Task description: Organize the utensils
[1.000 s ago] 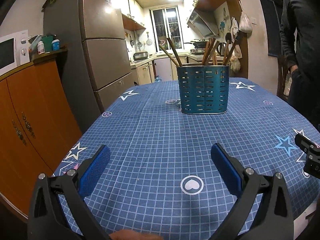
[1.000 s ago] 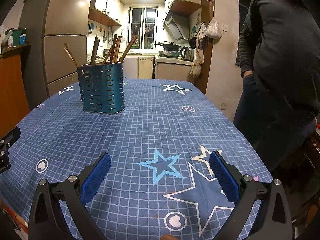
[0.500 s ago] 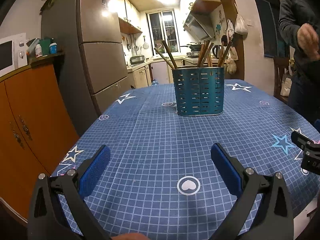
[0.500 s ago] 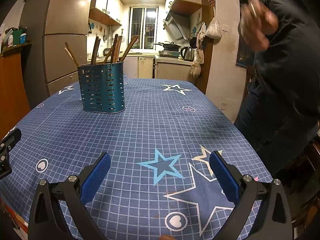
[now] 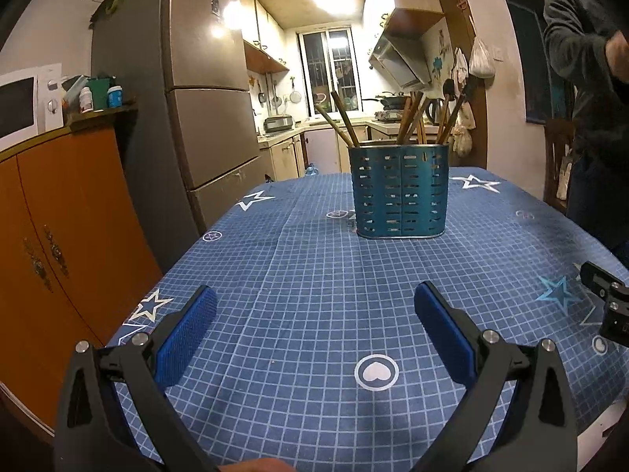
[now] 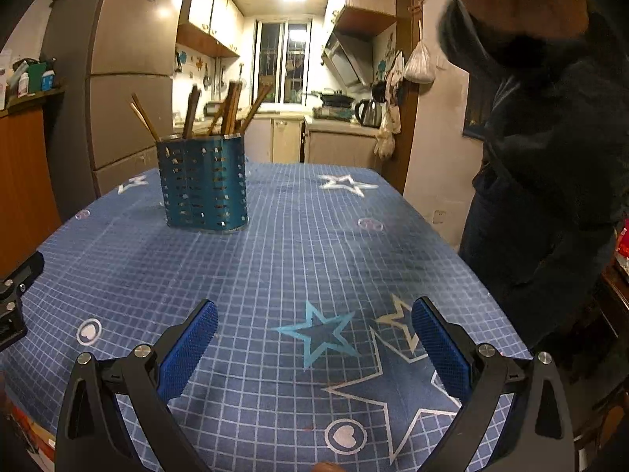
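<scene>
The blue slotted utensil holder (image 5: 400, 190), with wooden utensils (image 5: 411, 120) leaning out of its top, is standing upright on the counter (image 5: 314, 275) well ahead of both claws. The left claw (image 5: 314, 330) is hovering with its pads spread apart and nothing between them, the holder slightly to its right. The right claw (image 6: 314, 338) is likewise gaping and holding nothing, the holder ahead to its left.
</scene>
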The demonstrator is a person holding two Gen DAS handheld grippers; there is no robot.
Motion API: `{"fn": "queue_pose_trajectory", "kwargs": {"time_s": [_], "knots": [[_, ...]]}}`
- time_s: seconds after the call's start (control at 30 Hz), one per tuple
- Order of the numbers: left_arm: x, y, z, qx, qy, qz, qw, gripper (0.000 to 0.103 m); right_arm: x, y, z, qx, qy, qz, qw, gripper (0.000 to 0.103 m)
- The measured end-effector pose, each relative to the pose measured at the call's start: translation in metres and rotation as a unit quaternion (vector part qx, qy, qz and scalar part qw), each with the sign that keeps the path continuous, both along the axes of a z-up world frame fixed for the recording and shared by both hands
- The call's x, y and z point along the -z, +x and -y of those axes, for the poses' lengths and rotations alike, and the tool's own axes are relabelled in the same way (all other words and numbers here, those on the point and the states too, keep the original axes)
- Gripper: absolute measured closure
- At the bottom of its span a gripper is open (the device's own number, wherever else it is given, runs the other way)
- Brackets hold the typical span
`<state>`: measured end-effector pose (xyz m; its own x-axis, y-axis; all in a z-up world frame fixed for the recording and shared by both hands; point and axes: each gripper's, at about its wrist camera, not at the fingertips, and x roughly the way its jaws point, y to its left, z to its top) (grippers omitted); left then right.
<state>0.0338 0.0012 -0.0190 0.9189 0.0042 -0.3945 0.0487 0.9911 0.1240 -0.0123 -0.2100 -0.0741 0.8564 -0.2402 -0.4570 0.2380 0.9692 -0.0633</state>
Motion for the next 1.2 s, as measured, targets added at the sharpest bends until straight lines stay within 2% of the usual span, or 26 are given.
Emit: {"fn": "queue_pose_trajectory", "kwargs": {"time_s": [0.23, 0.57, 0.9, 1.2], "knots": [[-0.017, -0.023, -0.008, 0.002, -0.030, 0.047, 0.9984, 0.006, -0.034, -0.043, -0.014, -0.004, -0.001, 0.077, 0.997, 0.005], [-0.032, -0.050, -0.005, 0.010, -0.035, 0.073, 0.9967, 0.006, -0.059, -0.094, -0.059, -0.008, -0.060, 0.155, 0.986, 0.005], [-0.049, -0.086, -0.017, 0.009, -0.048, 0.102, 0.9936, 0.006, -0.064, -0.109, -0.061, 0.008, -0.047, 0.140, 0.989, 0.005], [-0.047, -0.089, -0.020, 0.008, -0.044, 0.106, 0.9933, 0.006, -0.065, -0.113, -0.056, 0.023, -0.045, 0.141, 0.989, 0.005]]}}
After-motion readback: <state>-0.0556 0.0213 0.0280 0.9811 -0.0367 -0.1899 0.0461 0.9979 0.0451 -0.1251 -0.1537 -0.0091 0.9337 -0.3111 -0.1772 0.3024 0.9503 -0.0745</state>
